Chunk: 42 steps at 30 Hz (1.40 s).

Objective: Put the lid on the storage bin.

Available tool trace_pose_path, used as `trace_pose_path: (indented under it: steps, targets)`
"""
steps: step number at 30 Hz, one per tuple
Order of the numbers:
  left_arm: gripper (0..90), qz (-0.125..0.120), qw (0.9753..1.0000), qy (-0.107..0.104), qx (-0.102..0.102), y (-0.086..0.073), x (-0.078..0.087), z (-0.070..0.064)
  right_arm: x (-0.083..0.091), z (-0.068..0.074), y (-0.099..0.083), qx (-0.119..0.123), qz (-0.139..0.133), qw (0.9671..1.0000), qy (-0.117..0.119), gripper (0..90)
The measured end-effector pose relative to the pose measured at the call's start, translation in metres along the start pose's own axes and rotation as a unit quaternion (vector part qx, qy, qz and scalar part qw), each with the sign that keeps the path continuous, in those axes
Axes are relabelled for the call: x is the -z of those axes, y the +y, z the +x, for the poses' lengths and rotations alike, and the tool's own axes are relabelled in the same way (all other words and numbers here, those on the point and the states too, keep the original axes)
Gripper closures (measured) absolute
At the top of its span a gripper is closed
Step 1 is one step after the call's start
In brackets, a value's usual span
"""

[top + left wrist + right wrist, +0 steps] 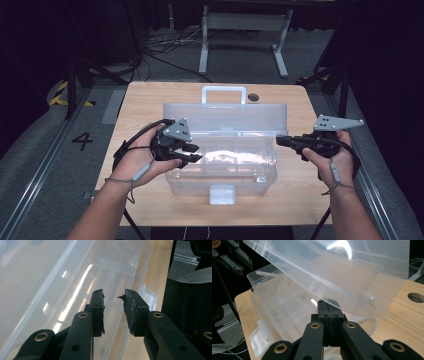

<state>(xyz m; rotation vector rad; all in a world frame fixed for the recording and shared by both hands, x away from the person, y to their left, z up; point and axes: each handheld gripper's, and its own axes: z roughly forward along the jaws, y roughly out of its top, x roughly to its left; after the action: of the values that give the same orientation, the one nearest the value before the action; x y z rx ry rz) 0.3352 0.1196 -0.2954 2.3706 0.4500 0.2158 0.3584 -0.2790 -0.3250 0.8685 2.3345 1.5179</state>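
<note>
At the centre of the high view, one clear, smooth-walled plastic box (225,167) sits on the pale wood-grain table (150,100), its one lid (227,120) raised behind with one handle and one front latch. Two black grippers flank it: the left gripper (196,152), at centre-left over the box's end, holds its jaws parted on nothing. The right gripper (280,141), at centre-right beside the box's rim, has its jaws pressed together, empty.
</note>
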Motion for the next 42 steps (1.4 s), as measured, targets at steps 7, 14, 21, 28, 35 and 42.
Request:
trace_pose_path:
  steps: [7,14,21,28,35,42]
  targets:
    - [69.8,-0.02,0.9995,0.01,0.024,-0.017,0.012,0.007,0.005,0.001,-0.002,-0.002,-0.002,1.0,-0.008,90.0]
    - [70.9,-0.047,0.997,0.015,0.059,-0.04,0.027,0.014,0.007,0.0,-0.004,-0.002,0.001,0.9999,-0.013,90.0]
    - [71.3,-0.05,0.9953,0.032,0.077,-0.054,0.036,0.021,0.007,0.001,-0.005,-0.004,0.003,0.9998,-0.017,90.0]
    - [71.6,-0.051,0.9918,0.054,0.105,-0.069,0.043,0.033,0.007,0.002,-0.005,-0.001,0.009,0.9998,-0.018,90.0]
    - [72.2,-0.059,0.9877,0.062,0.131,-0.084,0.039,0.044,0.007,0.003,-0.006,-0.001,0.01,0.9997,-0.023,90.0]
    - [72.4,-0.064,0.9823,0.078,0.158,-0.094,0.032,0.052,0.007,0.004,-0.006,0.001,0.014,0.9994,-0.032,90.0]
